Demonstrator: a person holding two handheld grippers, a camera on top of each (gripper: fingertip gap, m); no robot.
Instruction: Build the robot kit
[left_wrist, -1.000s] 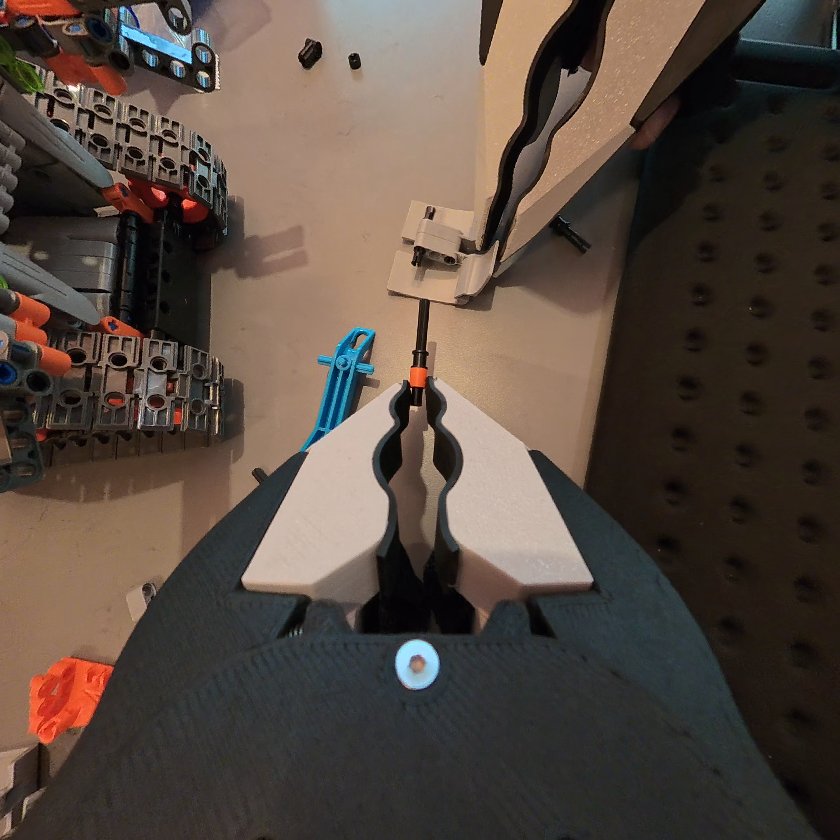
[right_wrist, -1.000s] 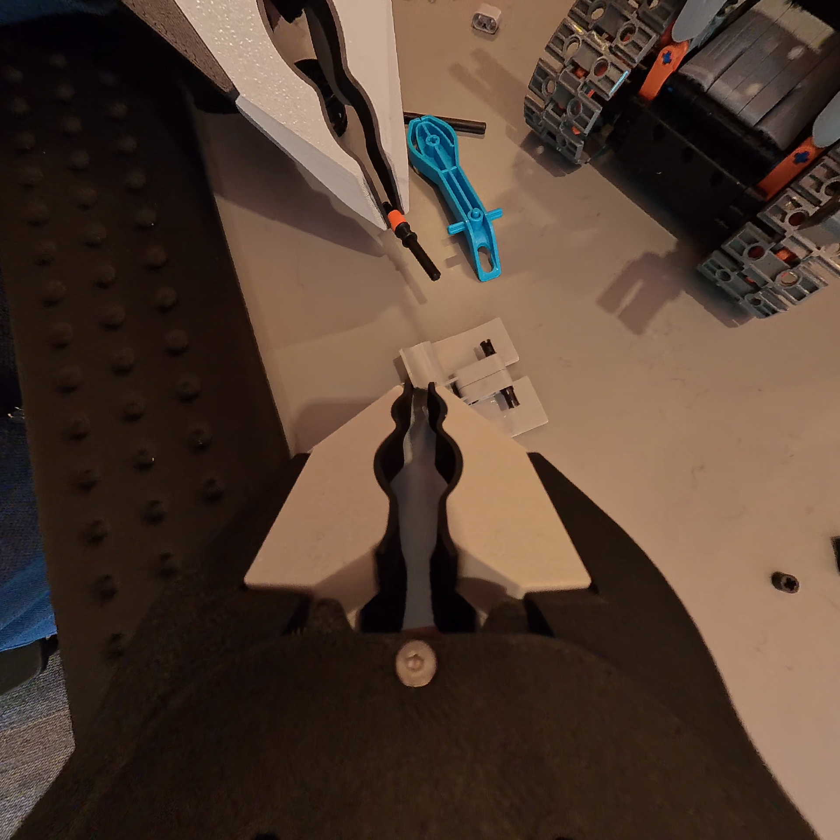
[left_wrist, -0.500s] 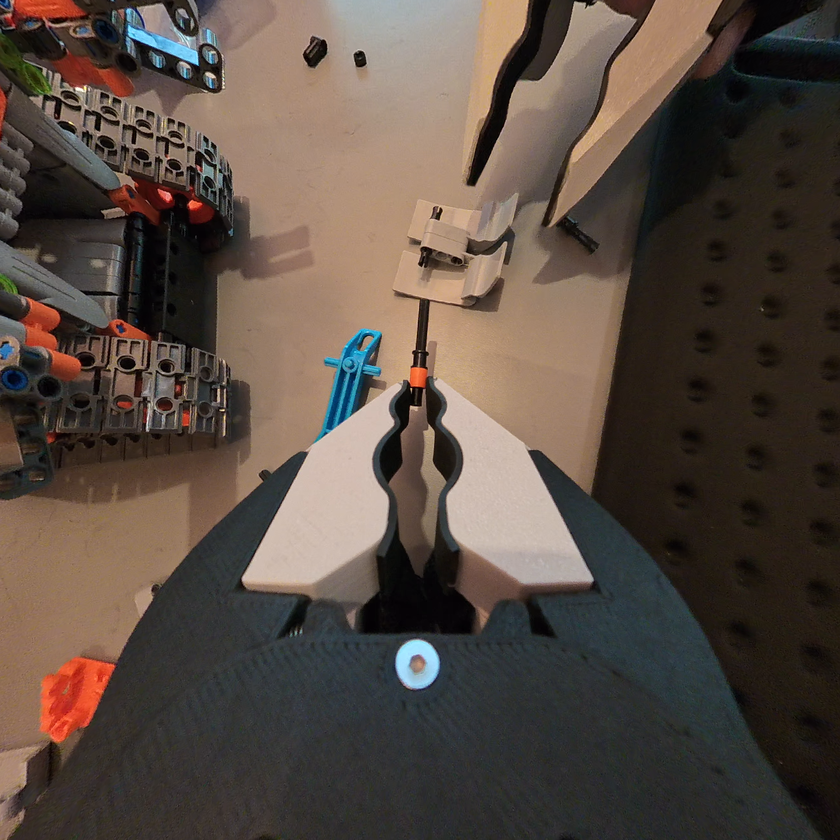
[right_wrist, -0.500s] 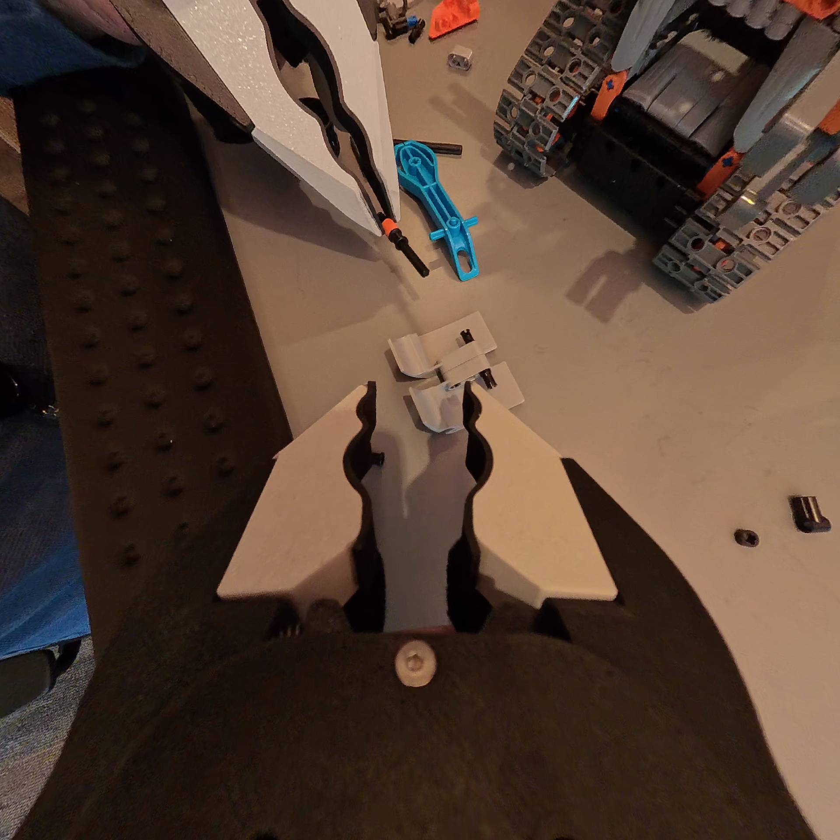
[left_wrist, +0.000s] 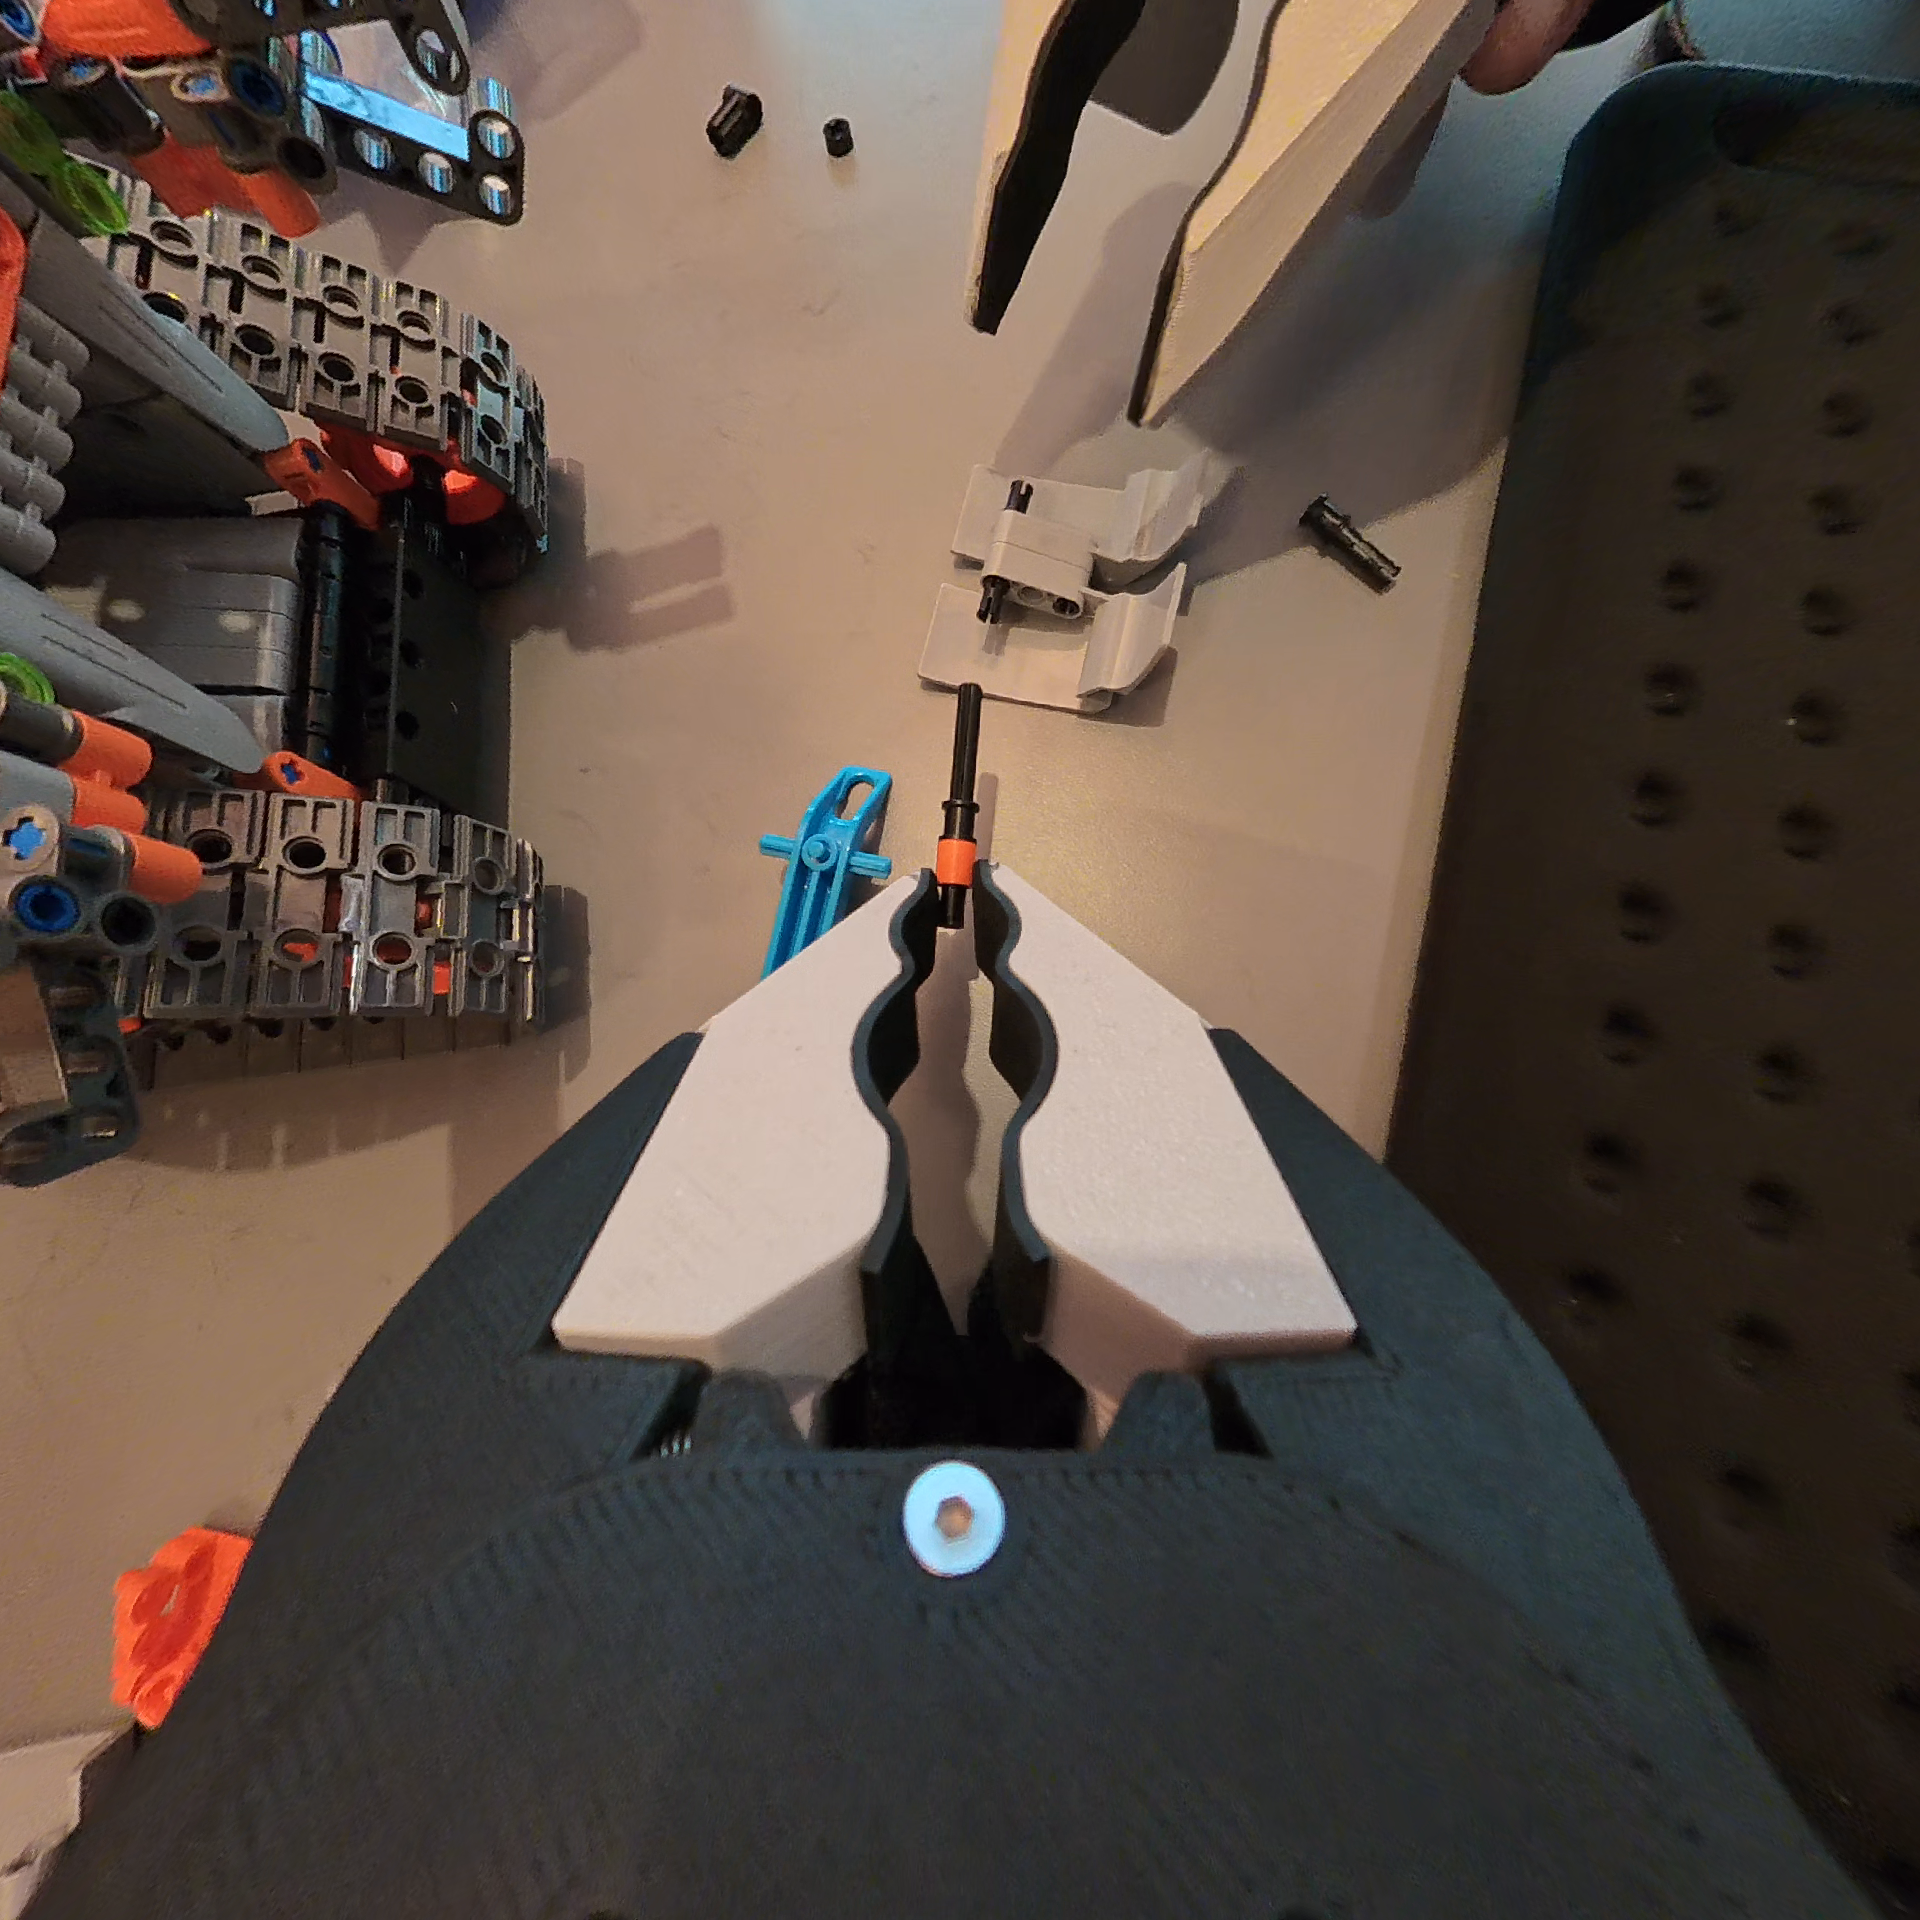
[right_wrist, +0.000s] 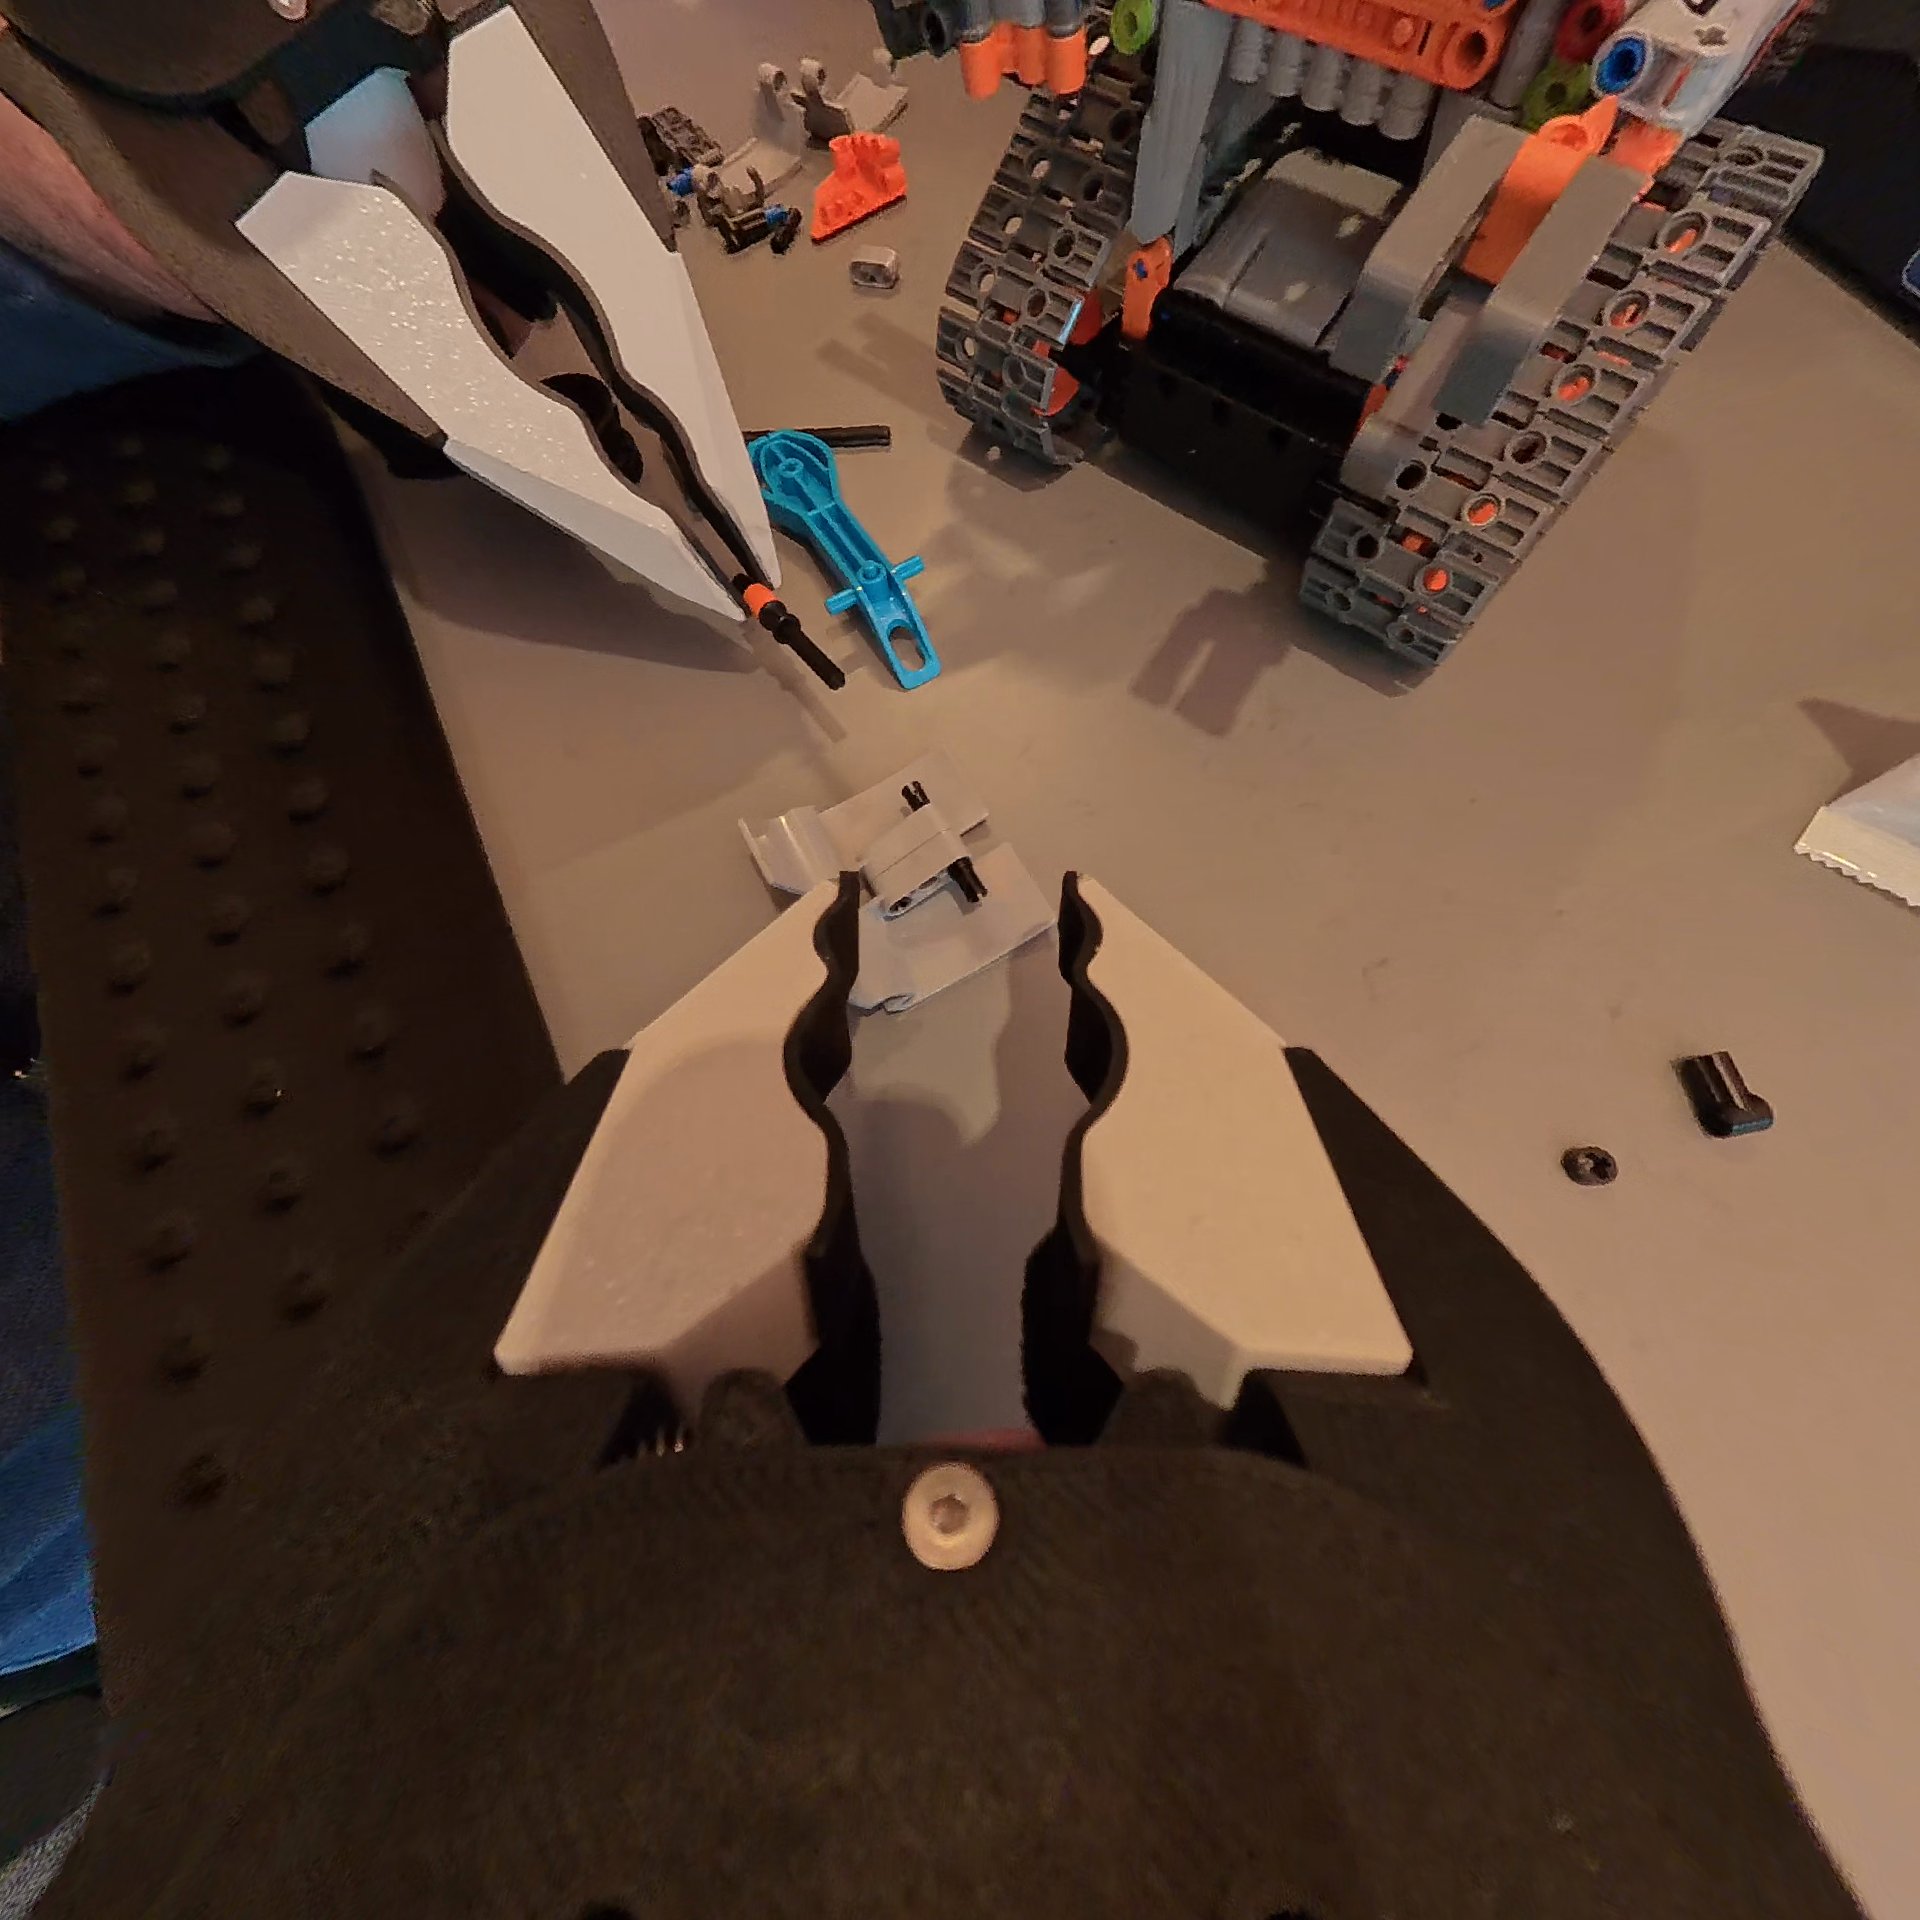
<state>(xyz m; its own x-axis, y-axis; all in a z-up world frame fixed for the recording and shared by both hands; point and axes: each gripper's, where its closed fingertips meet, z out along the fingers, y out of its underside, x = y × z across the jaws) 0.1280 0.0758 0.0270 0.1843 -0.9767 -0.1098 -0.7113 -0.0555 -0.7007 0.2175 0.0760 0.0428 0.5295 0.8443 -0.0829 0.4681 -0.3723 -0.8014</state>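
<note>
Left gripper (left_wrist: 951, 894) pinching black axle pin (left_wrist: 961, 774), pointing lengthwise toward grey panel assembly (left_wrist: 1049, 597) just ahead; right gripper (right_wrist: 956, 894) hovering wide apart, empty, over it.

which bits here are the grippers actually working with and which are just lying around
In hand or nearest:
left gripper, shut on the black axle with orange bush
right gripper, open above the grey panel assembly

Lying about:
blue lever piece
tracked vehicle model
loose black pin
orange piece
</note>
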